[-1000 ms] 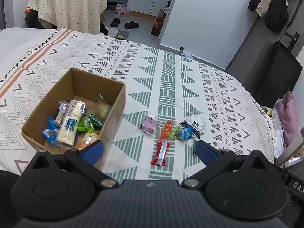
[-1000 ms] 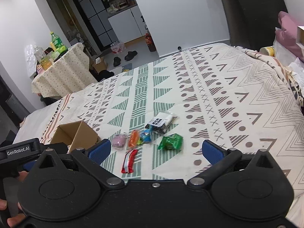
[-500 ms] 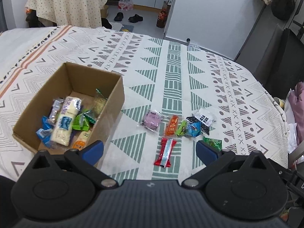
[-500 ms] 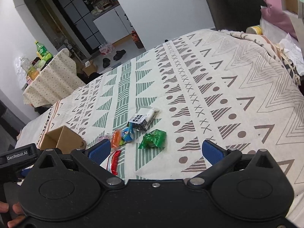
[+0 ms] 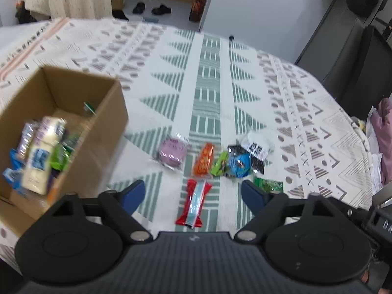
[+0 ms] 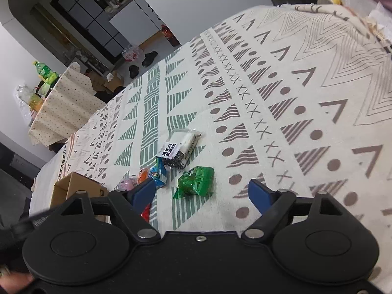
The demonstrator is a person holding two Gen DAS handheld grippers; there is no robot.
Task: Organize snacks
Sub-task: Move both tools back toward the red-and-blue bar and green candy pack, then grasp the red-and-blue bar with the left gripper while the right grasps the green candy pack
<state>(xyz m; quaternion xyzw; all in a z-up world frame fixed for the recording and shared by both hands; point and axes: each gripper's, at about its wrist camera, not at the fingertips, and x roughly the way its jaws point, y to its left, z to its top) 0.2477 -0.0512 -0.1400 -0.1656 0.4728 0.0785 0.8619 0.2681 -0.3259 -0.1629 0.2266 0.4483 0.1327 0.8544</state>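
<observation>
A cardboard box [image 5: 103, 132] with several snack packets inside stands on the patterned cloth at the left. Loose snacks lie beside it: a red bar [image 5: 194, 203], a purple packet [image 5: 171, 153], an orange packet [image 5: 204, 159], a blue packet [image 5: 238, 165], a black-and-white packet [image 6: 178, 147] and a green packet [image 6: 196, 182]. My left gripper [image 5: 193, 193] hovers over the red bar, its jaws closing, pads apart from the bar. My right gripper [image 6: 202, 191] hovers over the green packet, jaws closing, pads clear of it.
The cloth-covered surface [image 5: 210, 78] falls away at the far and right edges. A black chair [image 5: 355, 56] and pink bedding [image 5: 382, 144] lie to the right. A dotted-cloth table [image 6: 63, 105] with bottles stands far left, shoes on the floor beyond.
Both grippers have come down and forward toward the loose snacks. The fingers of each now stand closer together than before. The right gripper has rolled, tilting its view.
</observation>
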